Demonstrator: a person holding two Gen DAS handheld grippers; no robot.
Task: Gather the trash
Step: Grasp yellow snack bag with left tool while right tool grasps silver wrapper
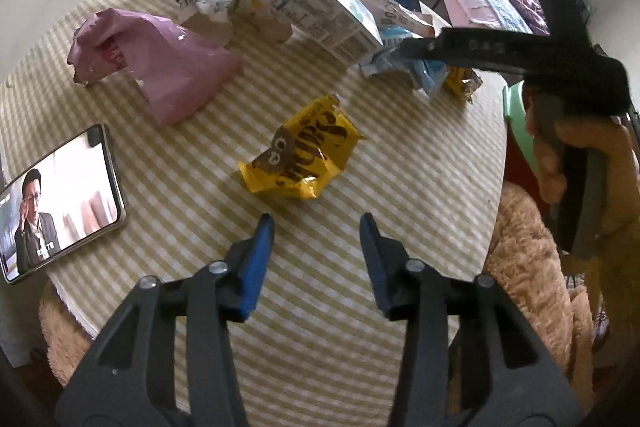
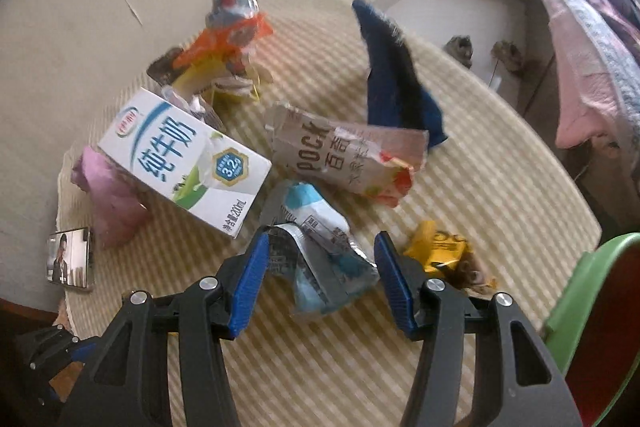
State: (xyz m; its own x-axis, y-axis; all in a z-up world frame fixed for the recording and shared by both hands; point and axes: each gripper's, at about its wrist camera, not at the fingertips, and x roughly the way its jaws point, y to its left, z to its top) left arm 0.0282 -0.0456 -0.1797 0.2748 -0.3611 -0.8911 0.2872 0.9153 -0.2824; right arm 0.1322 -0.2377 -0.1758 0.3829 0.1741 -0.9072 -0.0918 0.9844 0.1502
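1. Left gripper (image 1: pixel 316 227): jaws apart, empty, above the checked table (image 1: pixel 400 187), just short of the yellow wrapper (image 1: pixel 302 151) mid-table.
2. Right gripper (image 2: pixel 320 247): jaws apart, straddling the crumpled blue-white wrapper (image 2: pixel 320 247) near the table's right edge; pad contact not discernible.

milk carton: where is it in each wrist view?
Left wrist: milk carton upper centre, lying slanted among the far litter, its printed side panel facing the camera.
Right wrist: milk carton left of centre, blue-lettered front showing, just up-left of the right gripper.
Shared landmark: phone at the table's left edge.
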